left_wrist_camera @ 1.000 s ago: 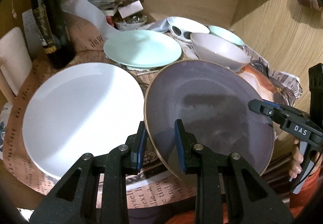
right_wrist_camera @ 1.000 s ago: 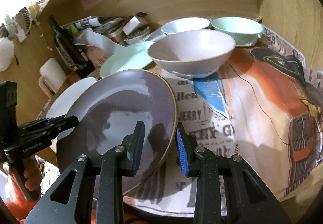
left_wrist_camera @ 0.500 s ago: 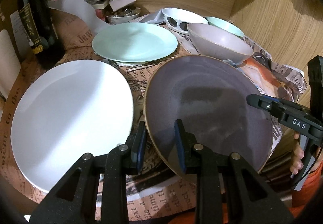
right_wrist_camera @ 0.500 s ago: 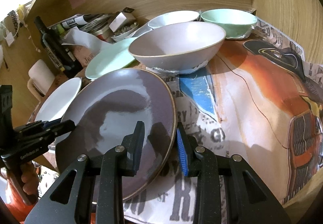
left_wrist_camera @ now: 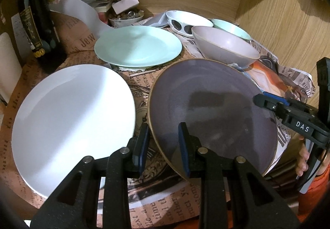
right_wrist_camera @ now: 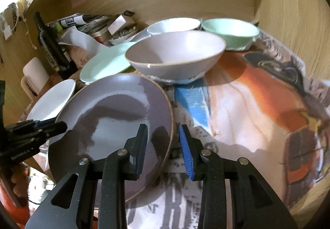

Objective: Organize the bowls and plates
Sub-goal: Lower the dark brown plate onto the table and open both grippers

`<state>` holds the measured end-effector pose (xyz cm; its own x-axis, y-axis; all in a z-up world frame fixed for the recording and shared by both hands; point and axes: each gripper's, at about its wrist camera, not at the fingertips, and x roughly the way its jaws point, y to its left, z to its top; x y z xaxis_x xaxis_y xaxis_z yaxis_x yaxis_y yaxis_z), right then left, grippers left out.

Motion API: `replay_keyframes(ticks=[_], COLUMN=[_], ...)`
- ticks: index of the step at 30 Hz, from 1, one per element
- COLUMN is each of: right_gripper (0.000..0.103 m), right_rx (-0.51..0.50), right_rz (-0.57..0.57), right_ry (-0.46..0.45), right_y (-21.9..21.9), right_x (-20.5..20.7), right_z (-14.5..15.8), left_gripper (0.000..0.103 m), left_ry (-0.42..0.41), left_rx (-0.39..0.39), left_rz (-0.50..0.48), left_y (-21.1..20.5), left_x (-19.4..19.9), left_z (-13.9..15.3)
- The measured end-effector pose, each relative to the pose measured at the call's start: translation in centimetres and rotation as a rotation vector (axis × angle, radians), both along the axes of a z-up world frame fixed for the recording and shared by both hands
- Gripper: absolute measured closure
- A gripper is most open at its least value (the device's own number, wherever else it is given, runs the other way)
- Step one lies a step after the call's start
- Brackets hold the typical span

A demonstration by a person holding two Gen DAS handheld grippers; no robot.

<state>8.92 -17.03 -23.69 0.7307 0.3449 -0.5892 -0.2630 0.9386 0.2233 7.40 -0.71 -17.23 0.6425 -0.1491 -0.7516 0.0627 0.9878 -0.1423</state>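
Note:
A dark purple plate (left_wrist_camera: 206,105) (right_wrist_camera: 115,109) with a tan rim lies between both grippers on the newspaper-covered table. My left gripper (left_wrist_camera: 162,142) is shut on its near left rim, one pad on the plate face and one outside the rim. My right gripper (right_wrist_camera: 163,146) straddles the opposite rim. Its jaws are opening, and a gap shows between the rim and the outer blue pad. A white plate (left_wrist_camera: 72,117) lies left of the purple one, with a mint plate (left_wrist_camera: 138,47) behind. A lilac bowl (right_wrist_camera: 175,57), a mint bowl (right_wrist_camera: 229,32) and a white bowl (right_wrist_camera: 173,24) stand farther back.
A dark bottle (left_wrist_camera: 39,28) stands at the back left beside papers and a small dish of clutter (left_wrist_camera: 125,18). Wooden walls (right_wrist_camera: 288,12) close in the back and right side. Printed newspaper (right_wrist_camera: 257,105) covers the table right of the purple plate.
The right gripper's outer pad has come off the purple plate's rim. The lilac bowl looks closer in the right wrist view. The left gripper keeps its grip.

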Motion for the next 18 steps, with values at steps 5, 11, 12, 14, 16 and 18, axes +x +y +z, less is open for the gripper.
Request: replay_keyframes(ticks=[5, 11, 12, 14, 16, 18], right_gripper=[0.071, 0.058, 0.056, 0.054, 0.045, 0.037], right_rx=[0.035, 0.056, 0.057, 0.060, 0.068, 0.074], right_rz=[0.004, 0.029, 0.033, 0.048, 0.060, 0.073], right_ry=[-0.044, -0.125, -0.136, -0.159, -0.177, -0.197], right_y=[-0.5, 0.3, 0.5, 1.2, 1.6, 2.2], right_x=[-0.7, -1.8, -1.9, -2.1, -2.2, -2.2], right_z=[1.6, 3.9, 4.3, 5.1, 5.6, 6.1], left_gripper=[0.058, 0.045, 0.042, 0.036, 0.031, 0.022], left_ry=[-0.090, -0.194, -0.208, -0.234, -0.257, -0.276], left_rx=[0.011, 0.049, 0.051, 0.055, 0.061, 0.066], left_rz=[0.014, 0.046, 0.055, 0.070, 0.084, 0.098], left_y=[0.4, 0.9, 1.2, 1.5, 2.0, 2.7], left_x=[-1.2, -2.4, -2.5, -2.9, -3.3, -3.6], left_z=[2.2, 4.6, 5.1, 5.7, 6.2, 6.7])
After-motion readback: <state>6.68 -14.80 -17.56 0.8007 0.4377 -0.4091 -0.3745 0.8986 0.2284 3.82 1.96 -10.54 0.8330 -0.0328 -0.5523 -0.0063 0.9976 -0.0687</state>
